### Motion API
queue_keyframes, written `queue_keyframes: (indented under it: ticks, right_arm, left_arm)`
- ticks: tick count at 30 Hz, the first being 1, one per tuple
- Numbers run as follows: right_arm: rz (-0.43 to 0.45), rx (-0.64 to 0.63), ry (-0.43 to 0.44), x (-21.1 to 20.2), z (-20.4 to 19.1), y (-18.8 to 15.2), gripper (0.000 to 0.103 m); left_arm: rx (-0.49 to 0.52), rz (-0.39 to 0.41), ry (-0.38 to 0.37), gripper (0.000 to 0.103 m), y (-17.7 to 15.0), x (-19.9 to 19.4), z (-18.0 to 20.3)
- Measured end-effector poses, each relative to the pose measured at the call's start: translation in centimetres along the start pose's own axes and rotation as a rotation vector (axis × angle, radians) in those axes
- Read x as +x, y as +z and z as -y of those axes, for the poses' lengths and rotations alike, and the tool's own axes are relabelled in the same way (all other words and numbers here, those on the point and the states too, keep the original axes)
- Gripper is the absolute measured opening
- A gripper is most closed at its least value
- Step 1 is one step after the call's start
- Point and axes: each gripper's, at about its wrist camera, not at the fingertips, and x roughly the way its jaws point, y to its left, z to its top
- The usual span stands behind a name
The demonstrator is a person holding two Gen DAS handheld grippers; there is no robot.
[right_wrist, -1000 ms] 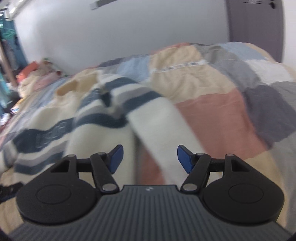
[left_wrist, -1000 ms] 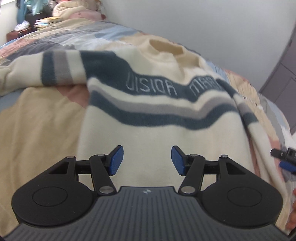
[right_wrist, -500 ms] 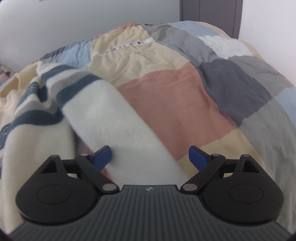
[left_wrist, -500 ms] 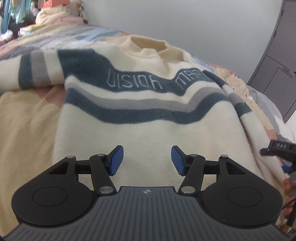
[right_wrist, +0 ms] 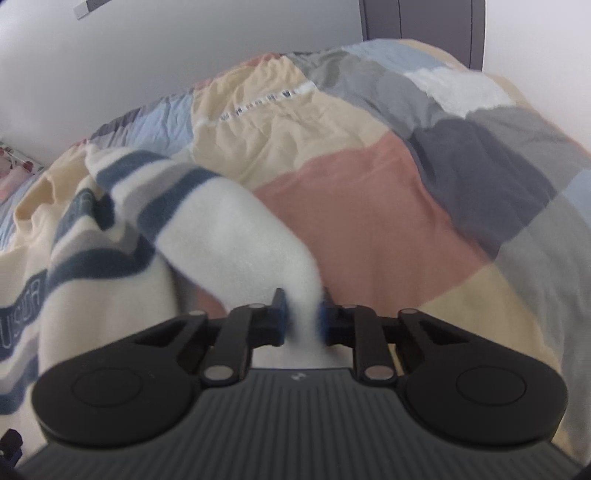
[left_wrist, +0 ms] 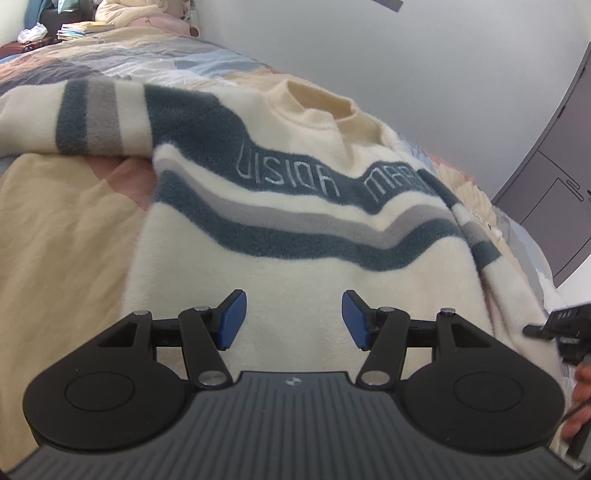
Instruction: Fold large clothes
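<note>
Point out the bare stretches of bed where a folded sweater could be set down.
Free: the pink and grey quilt patches right of the sleeve, and the tan patch left of the sweater body, below its outstretched sleeve. Crowded: the far end, with books and bedding piled.

A cream sweater (right_wrist: 110, 295) banded in dark blue and grey lies spread on a bed — its sleeve (right_wrist: 236, 243) stretched toward the camera across a patchwork quilt (right_wrist: 369, 221) of pink, beige, grey and pale-blue squares. The right gripper (right_wrist: 302, 317) has just closed its jaws on the sleeve's white end, blue pads (right_wrist: 281, 319) pressing the fleece from either side. A plain pale wall (right_wrist: 184, 44) rises behind the bed — a dark door (right_wrist: 421, 22) at its upper right.
</note>
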Motion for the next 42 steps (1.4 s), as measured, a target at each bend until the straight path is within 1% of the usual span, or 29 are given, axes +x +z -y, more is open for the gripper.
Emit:
queue_keyframes:
  ticks: [2,5,7,11,12,13,15,16,17,20,23,25,27,29,30,32,33,35,37,38,39,40,41,42]
  right_arm:
    - [0.040,-0.030,-0.007,-0.8,0.0,1.9,0.017]
    - [0.141,-0.121,-0.042,-2.0,-0.2,6.0,0.017]
    - [0.215,-0.184,-0.077,-2.2,-0.5,9.9,0.016]
    - [0.323,-0.290,-0.157,-1.0,-2.6,17.9,0.017]
    - [0.375,-0.359,-0.179,-0.6,-3.7,19.4,0.017]
    - [0.436,-0.454,-0.221,0.2,-5.1,20.5,0.017]
    - [0.526,-0.600,-0.294,2.4,-7.3,22.1,0.017]
    - [0.527,-0.625,-0.324,3.9,-8.0,23.2,0.017]
    - [0.506,-0.605,-0.334,5.4,-8.3,24.5,0.017]
    - [0.438,-0.495,-0.333,10.3,-8.2,27.1,0.017]
    - [0.389,-0.436,-0.349,15.5,-7.5,27.6,0.017]
    - [0.406,-0.409,-0.333,17.9,-7.0,27.2,0.017]
    - [0.415,-0.415,-0.345,20.2,-6.6,26.4,0.020]
    - [0.377,-0.399,-0.355,22.5,-5.7,25.6,0.020]
    - [0.359,-0.366,-0.356,23.3,-5.2,25.0,0.021]
    - [0.380,-0.266,-0.350,24.1,-3.8,22.9,0.023]
    - [0.386,-0.236,-0.349,24.4,-3.4,21.9,0.023]
    - [0.396,-0.218,-0.361,24.7,-3.1,20.3,0.023]
    - [0.404,-0.178,-0.351,24.2,-2.7,19.6,0.027]
    - [0.400,-0.151,-0.344,23.7,-2.5,19.5,0.036]
    - [0.395,-0.132,-0.338,23.1,-2.4,19.4,0.049]
    - [0.397,-0.123,-0.337,22.2,-2.3,19.2,0.056]
    - [0.404,-0.113,-0.337,21.1,-2.3,18.9,0.069]
    - [0.418,-0.095,-0.324,20.0,-2.2,18.6,0.075]
  left_arm:
    - [0.003,0.008,0.006,0.063,0.0,-0.4,0.0]
    - [0.003,0.016,0.012,0.063,0.1,-0.5,-0.1]
    - [0.000,0.025,0.029,0.063,0.3,-0.6,-0.4]
    - [-0.013,0.029,0.048,0.063,0.8,-0.2,-0.9]
    - [-0.013,0.033,0.052,0.063,1.0,-0.1,-1.0]
    - [-0.013,0.040,0.055,0.063,1.1,0.0,-1.1]
    - [-0.006,0.054,0.059,0.063,1.5,0.4,-1.4]
    - [-0.001,0.058,0.067,0.063,1.7,0.6,-1.5]
    - [0.000,0.066,0.077,0.063,1.9,0.8,-1.7]
    - [-0.002,0.076,0.091,0.063,2.3,1.5,-2.2]
    - [-0.002,0.070,0.120,0.063,2.8,2.5,-2.7]
    - [-0.002,0.059,0.147,0.063,3.0,3.3,-2.9]
    - [0.017,0.059,0.166,0.063,3.1,4.1,-3.1]
    - [0.045,0.067,0.181,0.065,3.2,4.9,-3.0]
    - [0.063,0.072,0.188,0.068,3.1,5.4,-2.8]
    - [0.093,0.072,0.197,0.072,2.9,6.4,-2.5]
    - [0.105,0.075,0.201,0.074,2.9,6.7,-2.3]
    - [0.110,0.080,0.202,0.074,3.0,6.7,-2.2]
    - [0.090,0.084,0.189,0.074,3.0,6.5,-2.5]
    - [0.080,0.084,0.185,0.074,3.0,6.4,-2.6]
    - [0.070,0.084,0.182,0.074,3.1,6.2,-2.7]
    - [0.060,0.083,0.178,0.074,3.2,6.0,-2.7]
    - [0.051,0.084,0.173,0.074,3.2,5.7,-2.6]
    - [0.042,0.085,0.166,0.074,3.2,5.4,-2.7]
